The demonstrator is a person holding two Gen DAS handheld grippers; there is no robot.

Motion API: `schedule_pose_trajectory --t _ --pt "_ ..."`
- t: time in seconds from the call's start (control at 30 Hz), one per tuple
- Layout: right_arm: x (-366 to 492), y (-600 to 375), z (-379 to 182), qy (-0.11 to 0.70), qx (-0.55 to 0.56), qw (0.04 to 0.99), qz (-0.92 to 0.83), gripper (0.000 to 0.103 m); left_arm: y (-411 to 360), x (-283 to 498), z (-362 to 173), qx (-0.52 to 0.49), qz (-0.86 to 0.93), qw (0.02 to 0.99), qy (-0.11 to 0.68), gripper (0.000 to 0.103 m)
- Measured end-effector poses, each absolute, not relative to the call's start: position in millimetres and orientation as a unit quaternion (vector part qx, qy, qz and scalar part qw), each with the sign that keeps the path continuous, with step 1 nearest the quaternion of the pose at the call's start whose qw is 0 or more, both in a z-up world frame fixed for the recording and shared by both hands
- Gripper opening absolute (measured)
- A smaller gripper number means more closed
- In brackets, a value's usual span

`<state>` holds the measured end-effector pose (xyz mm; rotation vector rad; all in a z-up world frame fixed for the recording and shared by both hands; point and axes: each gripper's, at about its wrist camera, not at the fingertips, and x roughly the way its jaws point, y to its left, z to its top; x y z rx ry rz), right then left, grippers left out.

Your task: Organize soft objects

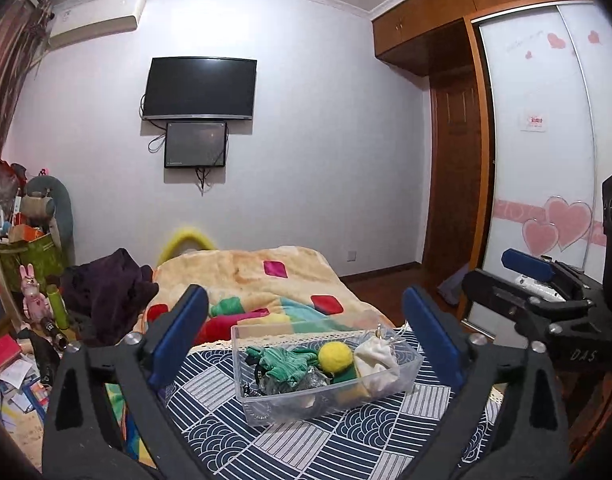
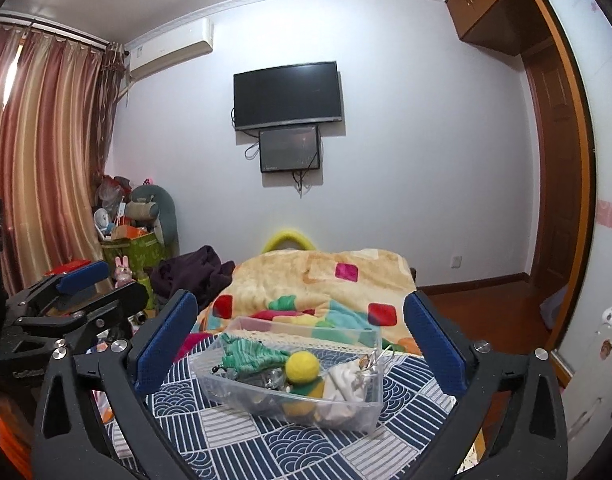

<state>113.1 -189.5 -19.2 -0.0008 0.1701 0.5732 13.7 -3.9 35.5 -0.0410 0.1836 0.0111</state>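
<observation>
Fingers of the left gripper are seen spread wide and empty in the left wrist view, framing the clear plastic bin at lower centre on the blue patterned cloth. A green knit piece, yellow felt ball and white cloth are held in the bin.

In the right wrist view, the right gripper is likewise wide open and empty, above the bin at lower centre. The light bin could be tipped or pushed along the cloth if its wall is caught by a descending finger.
</observation>
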Motion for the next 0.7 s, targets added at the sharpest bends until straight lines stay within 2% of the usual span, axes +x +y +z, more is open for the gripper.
schedule_pose_trajectory --t 0.7 --pt "107 -197 -27 0.087 0.004 0.958 0.274 0.103 -5 11 30 -0.026 0.003 0.995 0.098 0.102"
